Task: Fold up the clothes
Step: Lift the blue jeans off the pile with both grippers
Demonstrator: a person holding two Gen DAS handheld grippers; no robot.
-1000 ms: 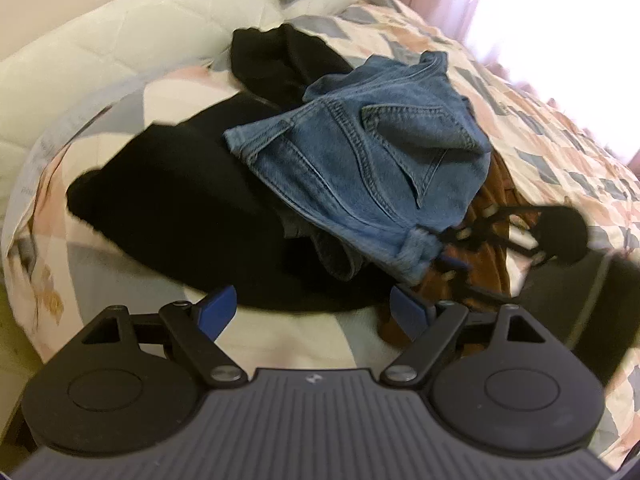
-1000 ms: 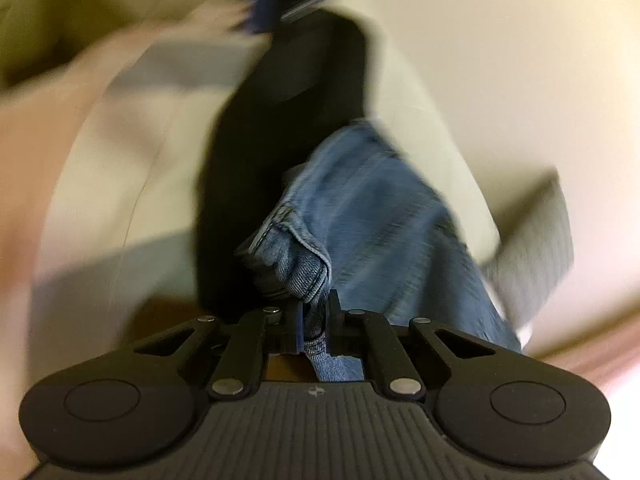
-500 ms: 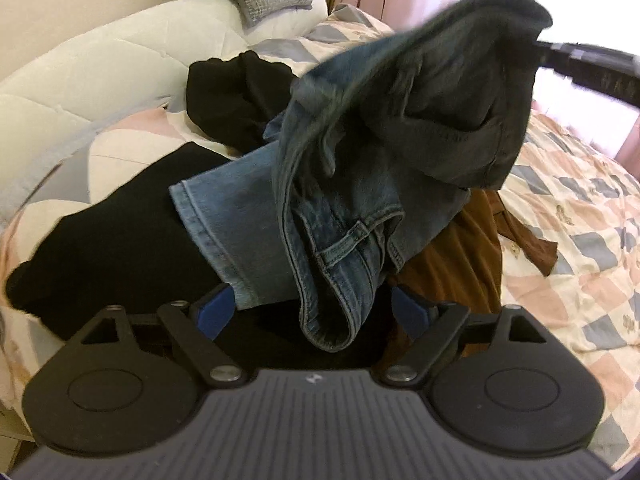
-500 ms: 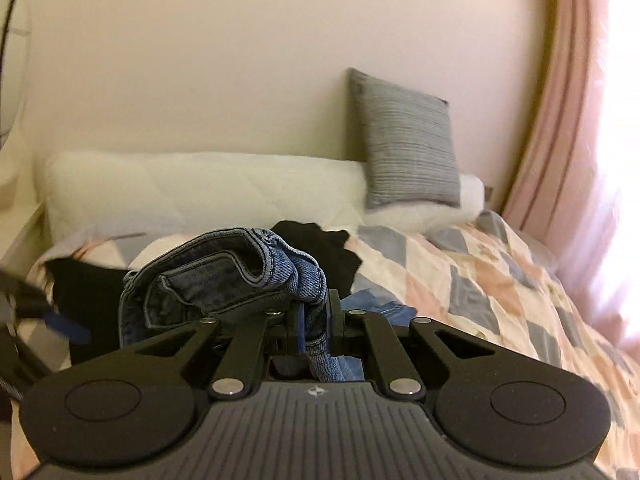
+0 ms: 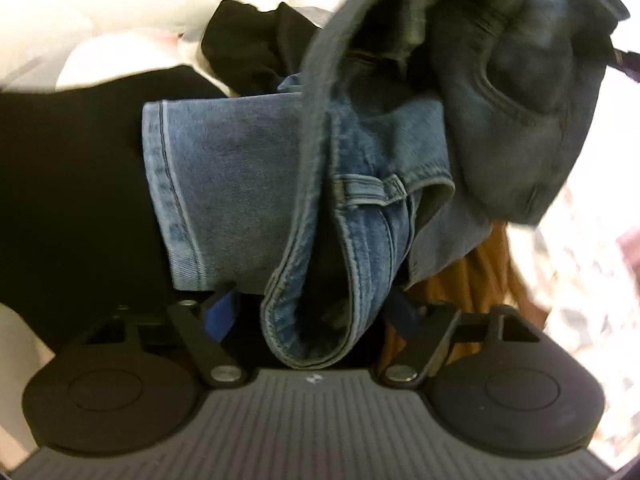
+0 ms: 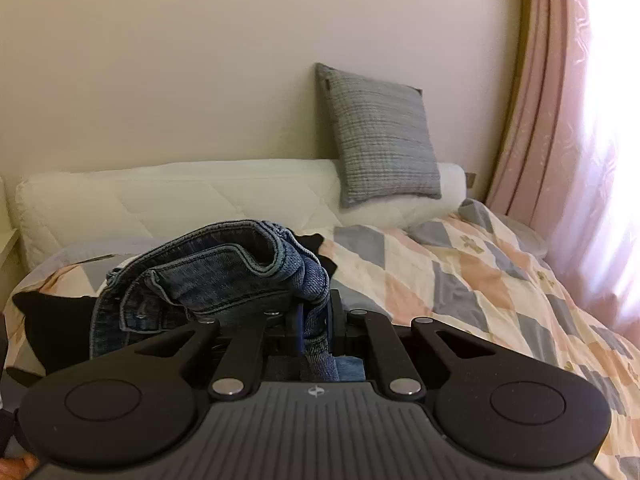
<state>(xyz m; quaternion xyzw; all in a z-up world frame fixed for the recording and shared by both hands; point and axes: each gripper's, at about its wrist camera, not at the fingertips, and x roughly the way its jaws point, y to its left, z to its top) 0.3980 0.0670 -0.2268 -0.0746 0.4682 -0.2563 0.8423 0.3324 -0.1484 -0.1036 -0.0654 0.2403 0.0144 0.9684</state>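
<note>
A pair of blue jeans [image 5: 248, 176] hangs lifted above the bed. My right gripper [image 6: 314, 330] is shut on a bunched denim edge of the jeans [image 6: 224, 276] and holds them up. My left gripper [image 5: 310, 312] is open, its blue pads on either side of a hanging loop of the waistband [image 5: 320, 320], which dips between the jaws. I cannot tell whether the pads touch the denim.
A black garment [image 5: 76, 184] lies on the bed at left, another black piece [image 5: 248, 48] behind, and a brown garment [image 5: 480, 280] under the jeans at right. A checked quilt [image 6: 460, 280], a white bolster [image 6: 180, 196], a grey cushion [image 6: 380, 136] and a pink curtain [image 6: 560, 120] lie ahead.
My right gripper has lifted the jeans off the pile and holds them high. My left gripper has moved in, so the hanging waistband now sits between its open jaws.
</note>
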